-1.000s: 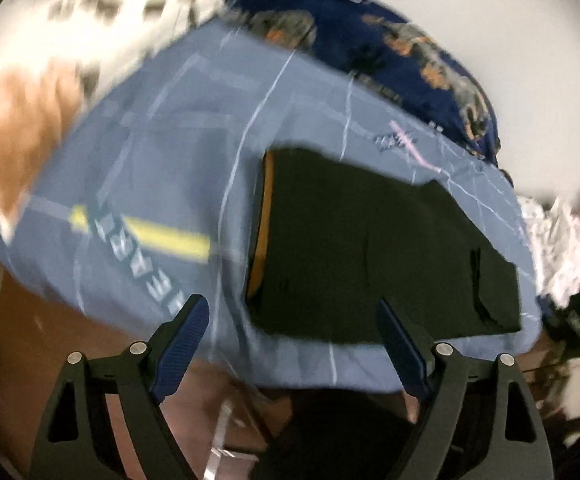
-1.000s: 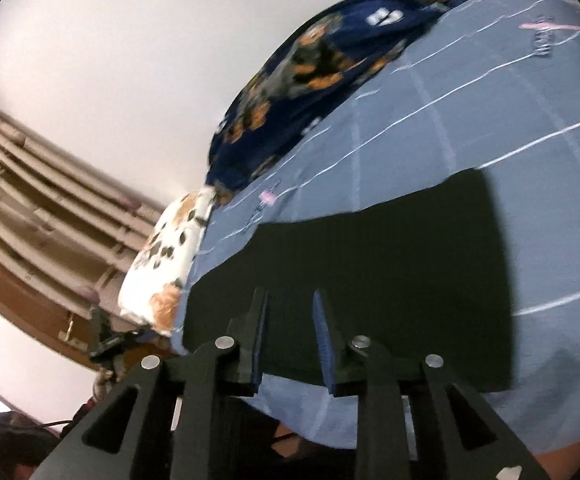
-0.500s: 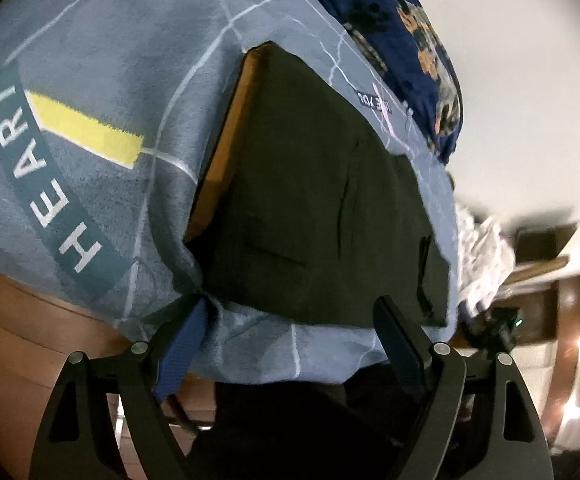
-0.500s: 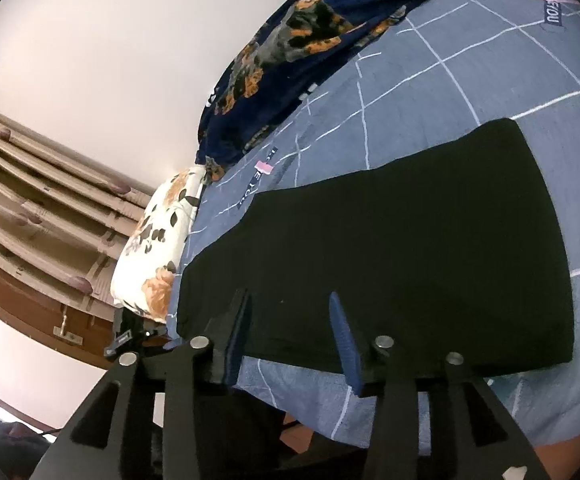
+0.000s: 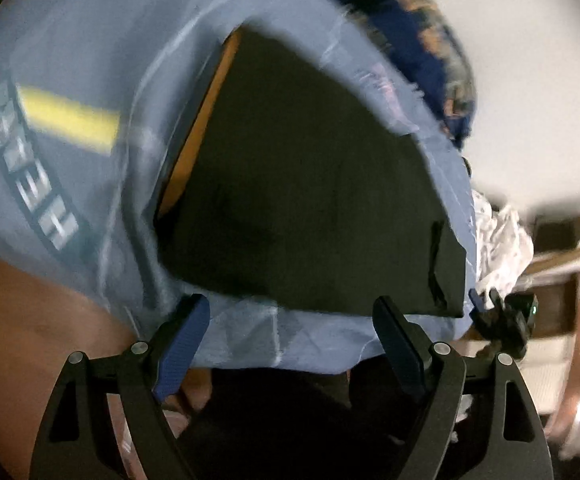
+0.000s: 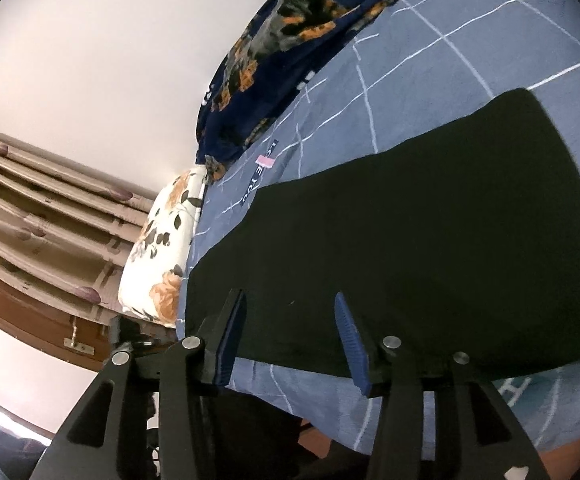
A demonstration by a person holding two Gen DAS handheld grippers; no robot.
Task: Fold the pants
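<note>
Both grippers dropped closer to pants (image 6: 409,240) lying flat on bed (image 6: 429,64); right gripper (image 6: 290,320) just widened, empty, over near edge; left gripper (image 5: 290,320) wide apart, empty, lining up grab.

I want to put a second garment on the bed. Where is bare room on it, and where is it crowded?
Free: the blue sheet between the black pants and the dark floral blanket, and the strip with the yellow stripe beside the pants' orange-lined end. Crowded: the far edge under the blanket, and the corner with the floral pillow.
</note>
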